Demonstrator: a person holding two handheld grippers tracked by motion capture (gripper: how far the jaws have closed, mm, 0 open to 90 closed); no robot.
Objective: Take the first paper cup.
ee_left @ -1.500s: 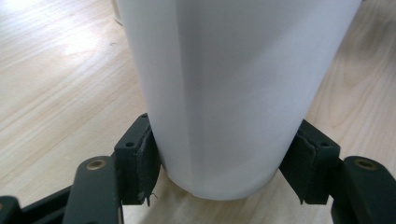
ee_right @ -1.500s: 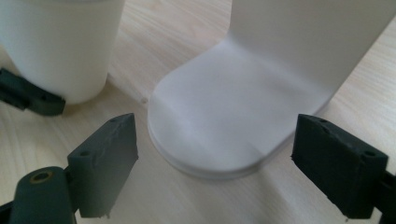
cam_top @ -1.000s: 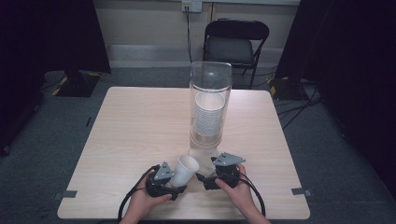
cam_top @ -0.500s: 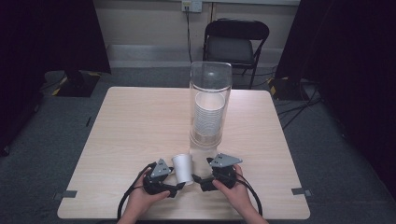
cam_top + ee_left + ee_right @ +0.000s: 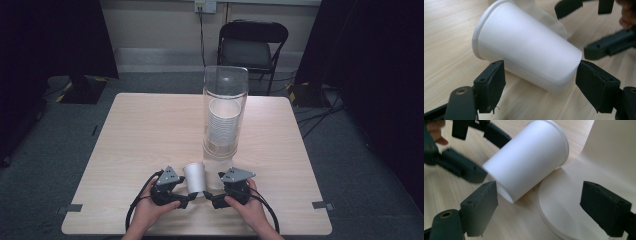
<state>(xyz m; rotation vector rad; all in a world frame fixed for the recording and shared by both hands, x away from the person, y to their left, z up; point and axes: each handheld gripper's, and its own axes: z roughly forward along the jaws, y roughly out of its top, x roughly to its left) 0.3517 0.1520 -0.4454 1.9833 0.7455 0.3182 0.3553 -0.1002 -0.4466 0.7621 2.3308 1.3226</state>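
Observation:
A white paper cup (image 5: 194,176) lies on its side on the wooden table (image 5: 150,130), rim toward the far side, between my two grippers. My left gripper (image 5: 184,199) has just been opening its jaws. In the left gripper view the cup (image 5: 526,47) lies with its base between the pads (image 5: 491,85), which stand off it. My right gripper (image 5: 214,199) faces it from the other side, open. In the right gripper view the cup (image 5: 529,160) lies up left of the jaws, base near the left pad (image 5: 481,206).
A tall clear tube (image 5: 225,100) with a stack of cups (image 5: 223,125) inside stands just beyond the grippers. Its pale round foot (image 5: 564,205) lies between the right gripper's jaws. A black chair (image 5: 252,45) stands behind the table. Cables trail from both grippers toward the near edge.
The cup has swung from leaning right to pointing its rim away and now rests on the table. The left gripper's jaws have spread off it. Both hands stayed put.

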